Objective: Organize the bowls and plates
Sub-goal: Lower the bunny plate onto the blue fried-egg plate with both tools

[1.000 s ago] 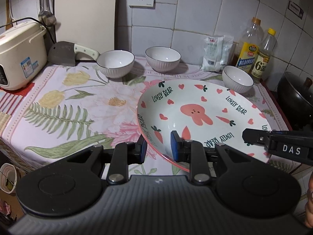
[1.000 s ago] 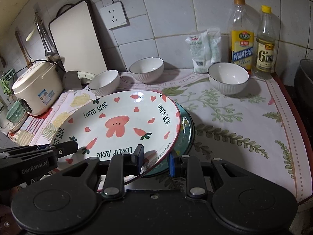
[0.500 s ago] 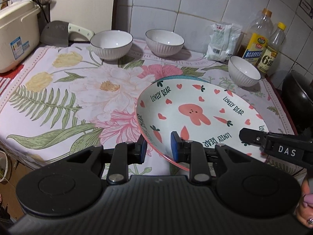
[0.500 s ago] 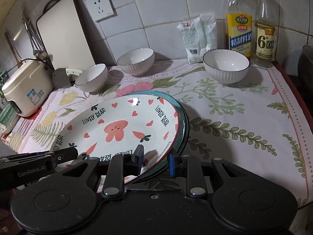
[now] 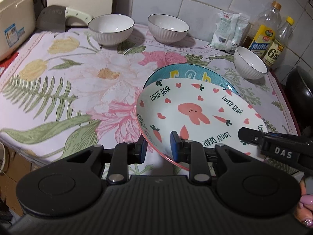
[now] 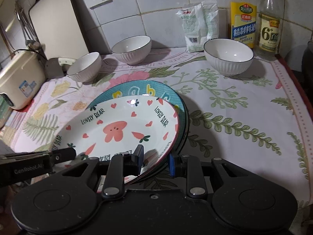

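A white plate with a pink rabbit and "LOVELY BEAR" lettering [image 5: 197, 113] [image 6: 117, 129] hangs tilted just over a teal plate [image 5: 187, 74] [image 6: 140, 90] that lies on the floral cloth. My left gripper [image 5: 158, 146] is shut on the white plate's near left rim. My right gripper [image 6: 155, 161] is shut on its near right rim. Each gripper's arm shows in the other's view. Three white ribbed bowls stand apart near the back: one at left [image 5: 111, 29], one in the middle [image 5: 168, 27], one at right [image 5: 250, 62] [image 6: 228, 56].
A rice cooker [image 5: 13, 17] and a cleaver [image 5: 58, 17] sit at the back left. A white packet [image 6: 199, 25] and two bottles [image 6: 254, 17] stand against the tiled wall. A dark pot [image 5: 301, 96] is at the right edge. The counter's front edge runs close below.
Both grippers have lowered the white plate and drawn it back, so the teal plate's far rim now shows beyond it. Both grips hold unchanged.
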`<action>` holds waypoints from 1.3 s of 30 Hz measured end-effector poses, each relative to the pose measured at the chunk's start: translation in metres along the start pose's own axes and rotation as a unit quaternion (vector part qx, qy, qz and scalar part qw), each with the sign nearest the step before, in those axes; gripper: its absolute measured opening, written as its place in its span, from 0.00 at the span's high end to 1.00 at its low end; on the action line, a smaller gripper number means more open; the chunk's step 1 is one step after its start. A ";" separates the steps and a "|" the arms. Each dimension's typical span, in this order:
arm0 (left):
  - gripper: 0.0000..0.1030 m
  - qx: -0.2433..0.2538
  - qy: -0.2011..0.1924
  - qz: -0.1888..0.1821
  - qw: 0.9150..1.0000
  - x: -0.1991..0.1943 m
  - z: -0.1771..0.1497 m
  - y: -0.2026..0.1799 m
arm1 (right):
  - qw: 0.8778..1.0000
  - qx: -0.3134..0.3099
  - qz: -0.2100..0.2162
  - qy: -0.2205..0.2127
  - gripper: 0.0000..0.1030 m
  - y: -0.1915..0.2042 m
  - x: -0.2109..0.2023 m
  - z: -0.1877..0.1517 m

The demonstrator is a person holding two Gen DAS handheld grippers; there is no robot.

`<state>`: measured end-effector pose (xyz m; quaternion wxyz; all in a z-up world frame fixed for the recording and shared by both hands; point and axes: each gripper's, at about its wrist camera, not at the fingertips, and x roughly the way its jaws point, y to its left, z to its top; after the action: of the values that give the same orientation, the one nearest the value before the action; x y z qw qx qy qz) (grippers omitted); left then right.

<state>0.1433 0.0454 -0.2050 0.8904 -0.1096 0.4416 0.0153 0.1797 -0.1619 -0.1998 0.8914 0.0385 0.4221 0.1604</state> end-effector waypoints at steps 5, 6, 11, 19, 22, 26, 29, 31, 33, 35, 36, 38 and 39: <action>0.77 -0.013 0.019 -0.016 1.000 0.008 0.006 0.008 | 1.000 -0.010 -0.018 -0.010 0.71 0.006 0.002 0.001; 0.77 -0.018 0.025 -0.023 0.999 0.009 0.006 0.010 | 1.000 -0.015 -0.020 -0.011 0.70 0.007 0.002 0.002; 0.77 -0.037 0.069 -0.056 0.995 0.015 0.011 0.016 | 0.999 -0.029 -0.046 -0.005 0.70 0.009 0.006 0.004; 0.77 -0.033 0.106 -0.061 0.992 0.026 0.016 0.012 | 0.998 -0.027 -0.062 -0.001 0.68 0.003 0.017 0.003; 0.78 -0.035 0.115 -0.058 0.991 0.029 0.019 0.011 | 0.997 -0.034 -0.070 0.000 0.67 0.004 0.022 0.003; 0.78 -0.036 0.122 -0.048 0.991 0.034 0.026 0.012 | 0.995 -0.051 -0.082 0.000 0.66 0.008 0.028 0.008; 0.78 -0.031 0.124 -0.040 0.991 0.037 0.031 0.012 | 0.993 -0.068 -0.094 -0.001 0.66 0.011 0.033 0.011; 0.78 -0.028 0.129 -0.036 0.991 0.038 0.034 0.012 | 0.992 -0.076 -0.101 -0.001 0.66 0.012 0.036 0.013; 0.78 -0.023 0.133 -0.031 0.990 0.040 0.036 0.011 | 0.991 -0.082 -0.106 -0.002 0.66 0.013 0.038 0.015; 0.77 -0.020 0.138 -0.028 0.990 0.042 0.038 0.010 | 0.990 -0.086 -0.110 -0.003 0.66 0.013 0.041 0.017; 0.77 -0.019 0.140 -0.026 0.990 0.043 0.039 0.010 | 0.990 -0.088 -0.111 -0.004 0.65 0.013 0.042 0.018; 0.77 -0.017 0.140 -0.024 0.990 0.044 0.041 0.010 | 0.990 -0.088 -0.110 -0.006 0.63 0.013 0.044 0.019; 0.76 -0.018 0.141 -0.022 0.990 0.044 0.041 0.011 | 0.990 -0.088 -0.109 -0.007 0.63 0.013 0.045 0.020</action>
<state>0.2012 0.0613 -0.2180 0.8174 -0.1360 0.5597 -0.0121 0.2182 -0.1342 -0.2180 0.9064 -0.0852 0.4019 0.0980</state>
